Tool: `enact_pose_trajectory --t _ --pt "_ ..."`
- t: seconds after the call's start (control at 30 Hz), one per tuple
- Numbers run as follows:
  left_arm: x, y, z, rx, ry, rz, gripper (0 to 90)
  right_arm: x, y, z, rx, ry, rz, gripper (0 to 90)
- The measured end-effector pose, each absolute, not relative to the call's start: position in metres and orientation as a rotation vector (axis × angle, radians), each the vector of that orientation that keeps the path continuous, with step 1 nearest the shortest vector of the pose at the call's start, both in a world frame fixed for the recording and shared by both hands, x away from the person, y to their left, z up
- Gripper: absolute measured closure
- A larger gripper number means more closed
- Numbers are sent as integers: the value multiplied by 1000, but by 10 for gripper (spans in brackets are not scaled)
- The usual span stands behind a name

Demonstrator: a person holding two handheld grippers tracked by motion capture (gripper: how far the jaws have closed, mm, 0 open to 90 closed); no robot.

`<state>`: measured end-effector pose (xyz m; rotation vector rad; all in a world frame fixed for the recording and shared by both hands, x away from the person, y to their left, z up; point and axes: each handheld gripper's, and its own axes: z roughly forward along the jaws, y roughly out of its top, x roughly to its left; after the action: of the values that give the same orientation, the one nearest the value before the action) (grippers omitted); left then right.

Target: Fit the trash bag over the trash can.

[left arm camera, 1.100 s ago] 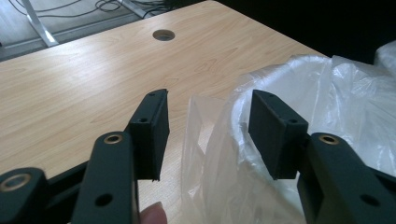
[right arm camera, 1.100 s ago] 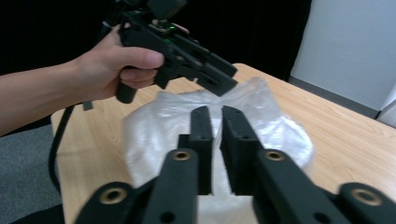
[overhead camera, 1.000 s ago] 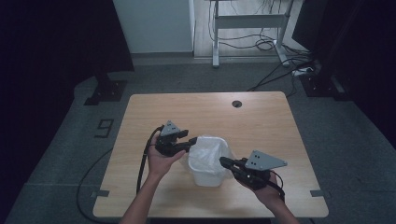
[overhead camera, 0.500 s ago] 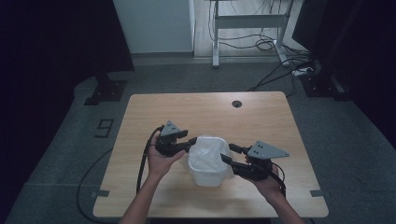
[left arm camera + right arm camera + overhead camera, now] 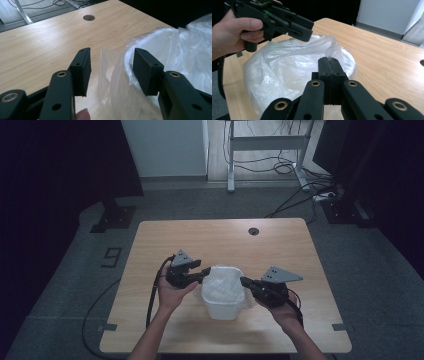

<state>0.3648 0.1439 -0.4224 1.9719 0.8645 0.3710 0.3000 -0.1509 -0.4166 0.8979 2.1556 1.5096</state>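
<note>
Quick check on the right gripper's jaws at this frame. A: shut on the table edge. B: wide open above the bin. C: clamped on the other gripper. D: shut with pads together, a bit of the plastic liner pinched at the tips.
D: in the right gripper view the right gripper has its pads pressed flat together, with an edge of the plastic liner caught at the tips beside the white bin.
</note>
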Motion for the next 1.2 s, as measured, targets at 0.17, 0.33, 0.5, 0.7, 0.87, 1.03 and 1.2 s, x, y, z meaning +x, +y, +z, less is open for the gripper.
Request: enact_pose_trajectory --t 0.17,0.33,0.5,0.7,0.87,1.03,1.2 --pt "365 144 -422 1974 866 373 488 284 -154 -412 779 2101 1622 891" --pt "363 144 -423 1973 869 377 489 267 -157 -415 715 2114 1659 891" --pt "363 143 -424 1966 874 373 489 254 -160 -423 682 2118 1689 891" --pt "363 142 -423 1976 881 381 489 241 -158 -436 633 2155 1691 891" --pt "363 142 -423 1980 886 381 489 235 -157 -450 623 2196 1664 891" --pt "364 144 -423 1977 894 381 490 233 -158 -462 630 2217 1646 891" --pt "364 143 -424 1975 895 381 491 232 -156 -470 627 2236 1640 891"
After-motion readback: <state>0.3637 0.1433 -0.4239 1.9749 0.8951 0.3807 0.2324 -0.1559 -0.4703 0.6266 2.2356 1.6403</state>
